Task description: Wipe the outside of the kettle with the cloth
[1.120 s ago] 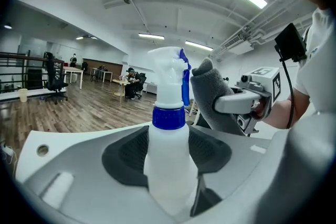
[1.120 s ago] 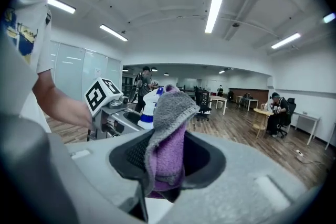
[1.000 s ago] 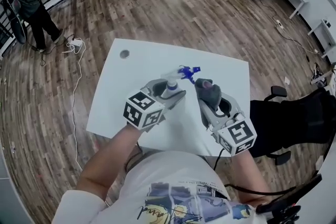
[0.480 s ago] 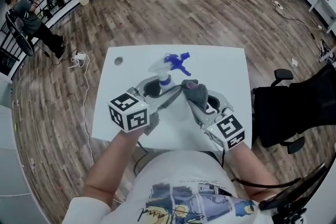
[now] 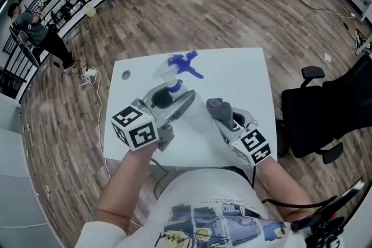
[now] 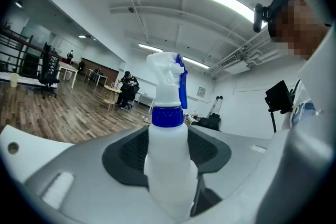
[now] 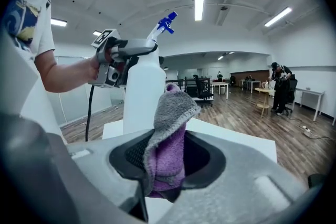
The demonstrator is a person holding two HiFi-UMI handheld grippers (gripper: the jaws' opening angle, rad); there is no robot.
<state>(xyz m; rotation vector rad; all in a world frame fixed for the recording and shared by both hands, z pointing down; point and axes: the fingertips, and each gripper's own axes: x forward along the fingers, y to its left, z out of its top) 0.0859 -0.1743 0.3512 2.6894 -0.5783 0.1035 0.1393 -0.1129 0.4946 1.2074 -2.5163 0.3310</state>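
No kettle is in view. A white spray bottle with a blue trigger head stands upright between the jaws of my left gripper, which is shut on its body above the white table. My right gripper is shut on a bunched grey and purple cloth, held low over the table to the right of the bottle and apart from it. In the right gripper view the cloth sticks up from the jaws, with the bottle just behind it.
The table has a round cable hole near its far left corner. A black office chair stands close on the right. A person stands far off at the left by a railing. Wooden floor surrounds the table.
My left gripper has lifted the spray bottle and drawn it left. My right gripper has sunk toward the table with the cloth, so the two now stand further apart.
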